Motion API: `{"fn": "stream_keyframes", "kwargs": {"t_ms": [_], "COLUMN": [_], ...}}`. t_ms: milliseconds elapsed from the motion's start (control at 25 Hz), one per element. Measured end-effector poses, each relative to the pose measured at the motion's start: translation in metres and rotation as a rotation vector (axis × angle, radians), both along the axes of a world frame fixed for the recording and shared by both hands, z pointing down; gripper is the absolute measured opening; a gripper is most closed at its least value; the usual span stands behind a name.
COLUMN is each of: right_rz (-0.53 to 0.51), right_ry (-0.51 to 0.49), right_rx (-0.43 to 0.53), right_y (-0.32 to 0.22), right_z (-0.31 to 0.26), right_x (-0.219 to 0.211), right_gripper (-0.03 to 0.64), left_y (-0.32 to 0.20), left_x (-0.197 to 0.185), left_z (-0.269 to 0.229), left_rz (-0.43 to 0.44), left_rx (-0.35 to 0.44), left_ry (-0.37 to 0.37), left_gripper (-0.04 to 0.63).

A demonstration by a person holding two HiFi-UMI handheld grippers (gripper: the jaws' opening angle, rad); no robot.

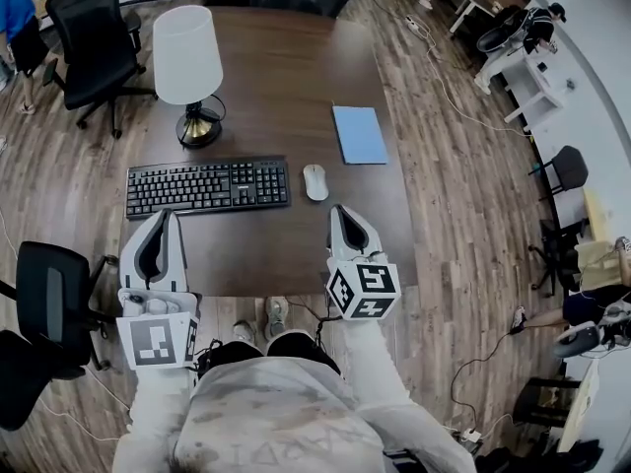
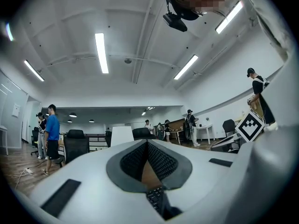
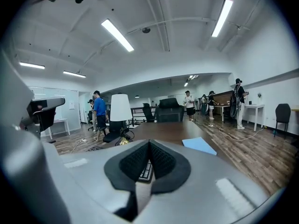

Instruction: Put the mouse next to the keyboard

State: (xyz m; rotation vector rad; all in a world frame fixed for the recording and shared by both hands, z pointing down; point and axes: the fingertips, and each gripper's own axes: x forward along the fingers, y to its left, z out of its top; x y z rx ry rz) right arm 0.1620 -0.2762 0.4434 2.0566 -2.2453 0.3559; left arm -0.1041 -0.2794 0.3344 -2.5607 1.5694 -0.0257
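Note:
A white mouse (image 1: 315, 181) lies on the brown table just right of the black keyboard (image 1: 208, 186), a small gap between them. My right gripper (image 1: 345, 216) hovers over the table's near edge, just behind the mouse, shut and empty. My left gripper (image 1: 161, 222) is over the near left edge, behind the keyboard, its jaws shut with nothing in them. In the left gripper view a bit of keyboard (image 2: 155, 198) shows below the closed jaws. In the right gripper view keyboard keys (image 3: 145, 171) show past the closed tips.
A white-shaded lamp (image 1: 189, 65) stands behind the keyboard. A blue notebook (image 1: 359, 134) lies at the table's right. Black office chairs (image 1: 94, 37) stand at the far left and another chair (image 1: 51, 294) at the near left. People stand in the room's background.

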Motion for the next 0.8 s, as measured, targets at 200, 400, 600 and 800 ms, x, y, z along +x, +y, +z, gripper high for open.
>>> {"fn": "stream_keyframes", "kwargs": {"t_ms": [200, 400, 600, 800], "right_rz": [-0.011, -0.017, -0.020, -0.025], "right_ry": [0.038, 0.063, 0.092, 0.097], "right_rx": [0.043, 0.083, 0.112, 0.154], "right_y": [0.016, 0.032, 0.045, 0.060], "right_z": [-0.019, -0.037, -0.050, -0.065], "right_x": [-0.009, -0.018, -0.025, -0.033], "right_gripper": [0.011, 0.011, 0.011, 0.011], "left_y": [0.008, 0.017, 0.024, 0.031], "left_x": [-0.002, -0.003, -0.004, -0.007], "left_z": [-0.004, -0.007, -0.010, -0.012], "left_rz": [0.016, 0.037, 0.050, 0.062], "left_rx": [0.005, 0.011, 0.016, 0.018], "left_ry": [0.008, 0.008, 0.011, 0.010], "left_gripper": [0.006, 0.006, 0.006, 0.006]}}
